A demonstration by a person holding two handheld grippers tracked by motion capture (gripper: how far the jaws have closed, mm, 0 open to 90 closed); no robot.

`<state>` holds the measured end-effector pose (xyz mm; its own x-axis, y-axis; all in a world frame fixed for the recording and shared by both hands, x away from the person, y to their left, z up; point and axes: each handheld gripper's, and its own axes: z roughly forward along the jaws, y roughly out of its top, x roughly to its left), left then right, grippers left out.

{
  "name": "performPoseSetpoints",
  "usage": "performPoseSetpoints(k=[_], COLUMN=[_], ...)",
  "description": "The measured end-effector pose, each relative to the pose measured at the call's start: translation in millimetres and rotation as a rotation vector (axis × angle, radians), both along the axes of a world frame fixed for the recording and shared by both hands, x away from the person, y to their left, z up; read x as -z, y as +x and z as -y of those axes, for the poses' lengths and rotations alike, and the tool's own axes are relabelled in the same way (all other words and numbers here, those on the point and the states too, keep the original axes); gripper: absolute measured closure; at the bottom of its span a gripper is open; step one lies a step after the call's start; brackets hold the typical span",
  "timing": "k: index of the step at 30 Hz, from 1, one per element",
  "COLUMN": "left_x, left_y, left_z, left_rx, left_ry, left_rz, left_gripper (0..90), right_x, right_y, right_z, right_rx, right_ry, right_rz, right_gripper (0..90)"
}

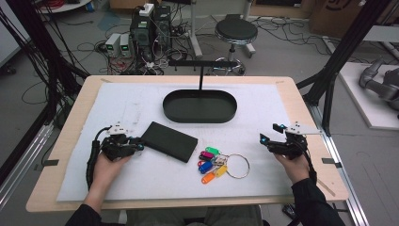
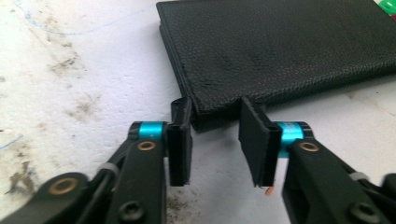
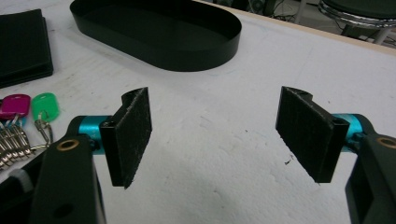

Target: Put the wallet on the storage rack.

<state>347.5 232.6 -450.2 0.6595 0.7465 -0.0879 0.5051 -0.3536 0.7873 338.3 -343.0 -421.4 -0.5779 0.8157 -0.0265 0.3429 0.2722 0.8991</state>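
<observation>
Both tongs are black, jointed things with brass-coloured pivot pins, dark hex screws and a turquoise collar behind each flat black pad. The left tongs (image 1: pixel 139 143) trail a thick black cable back along the forearm; the right tongs (image 1: pixel 270 133) carry a pale grey three-cornered plate on top. The person wears dark sleeves.

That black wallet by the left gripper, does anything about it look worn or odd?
Yes. The black wallet has a scuffed, nicked edge at the corner between the left gripper jaws. The white mat around it carries brownish stains and scribbles.
</observation>
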Motion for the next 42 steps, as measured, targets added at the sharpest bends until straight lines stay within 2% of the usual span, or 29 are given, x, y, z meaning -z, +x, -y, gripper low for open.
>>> performPoseSetpoints(k=[6, 7, 8, 9, 10, 11, 12, 13, 14, 15, 16, 18, 20, 21, 22, 23, 24, 25, 27, 28, 29, 31, 32, 33, 39, 40, 42], left_x=[-2.5, -3.1, -3.1, -5.6, -5.6, -9.9, -9.9, -12.9, -12.9, -12.6, -12.6, -10.1, -6.0, -5.1, -5.1, -3.8, -3.3, -2.4, 0.2, 0.2, 0.5, 0.3, 0.3, -0.3, -1.5, -1.5, -0.8], left_y=[-1.8, -1.9, -1.9, -4.0, -4.0, -5.8, -5.8, -7.2, -7.2, -7.5, -7.5, -5.7, -1.9, -0.7, -0.7, 1.0, 1.6, 2.3, 3.9, 3.9, 4.5, 3.9, 3.9, 3.1, 1.0, 1.0, -0.2], left_z=[-1.9, -3.2, -3.2, -5.6, -5.6, -4.7, -4.7, 0.3, 0.3, 3.3, 3.3, 3.4, 1.1, 0.5, 0.5, 1.9, 3.3, 5.0, 7.5, 7.5, 5.9, 5.3, 5.3, 4.8, 4.7, 4.7, 4.0], left_rx=[-0.020, -0.022, -0.022, -0.015, -0.015, -0.007, -0.007, -0.002, -0.002, -0.011, -0.011, -0.026, -0.029, -0.030, -0.030, -0.017, -0.015, -0.011, -0.013, -0.013, -0.017, -0.034, -0.034, -0.050, -0.060, -0.060, -0.069], left_ry=[-0.008, -0.034, -0.034, -0.060, -0.060, -0.103, -0.103, -0.068, -0.068, -0.045, -0.045, -0.047, -0.057, -0.077, -0.077, -0.102, -0.101, -0.099, -0.091, -0.091, -0.133, -0.141, -0.141, -0.147, -0.133, -0.133, -0.144], left_rz=[0.001, -0.014, -0.014, -0.006, -0.006, 0.003, 0.003, 0.015, 0.015, 0.027, 0.027, 0.038, 0.043, 0.036, 0.036, 0.035, 0.033, 0.022, -0.017, -0.017, -0.051, -0.068, -0.068, -0.078, -0.067, -0.067, -0.060], left_gripper=[77.4, 78.1, 80.6, 90.0, 90.0, 90.0, 89.9, 89.9, 89.9, 89.6, 85.7, 65.3, 51.2, 47.3, 46.5, 46.4, 46.4, 47.1, 53.8, 55.0, 59.1, 62.0, 63.3, 64.6, 70.2, 70.6, 72.4], right_x=[-0.6, -1.1, -1.4, -1.8, -2.2, -2.5, -2.5, -3.0, -3.0, -3.2, -3.2, -3.9, -4.0, -3.9, -3.9, -3.5, -3.3, -3.3, -3.7, -4.2, -4.8, -5.7, -5.7, -5.5, -0.9, -0.9, 1.6], right_y=[-1.3, -2.1, -2.4, -2.8, -3.3, -3.8, -3.8, -4.6, -4.6, -5.1, -5.1, -7.0, -8.0, -8.3, -8.3, -8.4, -8.3, -8.4, -8.6, -9.1, -10.0, -11.7, -11.7, -12.5, -13.9, -13.9, -14.6], right_z=[-12.8, -20.4, -24.2, -27.9, -32.1, -35.1, -35.1, -45.0, -45.0, -54.0, -54.0, -65.9, -71.2, -73.3, -73.3, -75.6, -76.5, -77.1, -77.9, -79.3, -81.5, -88.7, -88.7, -99.1, -134.2, -134.2, -151.8], right_rx=[-0.034, -0.056, -0.066, -0.077, -0.088, -0.095, -0.095, -0.119, -0.119, -0.143, -0.143, -0.176, -0.195, -0.199, -0.199, -0.207, -0.207, -0.208, -0.221, -0.234, -0.246, -0.270, -0.270, -0.290, -0.356, -0.356, -0.398], right_ry=[0.011, 0.019, 0.023, 0.024, 0.028, 0.028, 0.028, 0.035, 0.035, 0.027, 0.027, 0.021, 0.017, 0.018, 0.018, 0.013, 0.012, 0.013, 0.019, 0.023, 0.026, 0.021, 0.021, 0.011, -0.034, -0.034, -0.057], right_rz=[-0.003, -0.002, -0.001, 0.001, 0.002, 0.004, 0.004, 0.006, 0.006, 0.005, 0.005, 0.005, 0.006, 0.005, 0.005, 0.003, 0.000, -0.001, 0.003, 0.012, 0.021, 0.024, 0.024, 0.027, 0.027, 0.027, 0.018], right_gripper=[27.2, 27.2, 27.2, 27.2, 27.2, 27.2, 27.2, 27.2, 27.2, 27.2, 27.2, 27.2, 27.2, 27.2, 27.2, 27.2, 27.2, 27.2, 27.2, 27.2, 27.2, 27.2, 27.2, 27.2, 27.9, 27.9, 32.7])
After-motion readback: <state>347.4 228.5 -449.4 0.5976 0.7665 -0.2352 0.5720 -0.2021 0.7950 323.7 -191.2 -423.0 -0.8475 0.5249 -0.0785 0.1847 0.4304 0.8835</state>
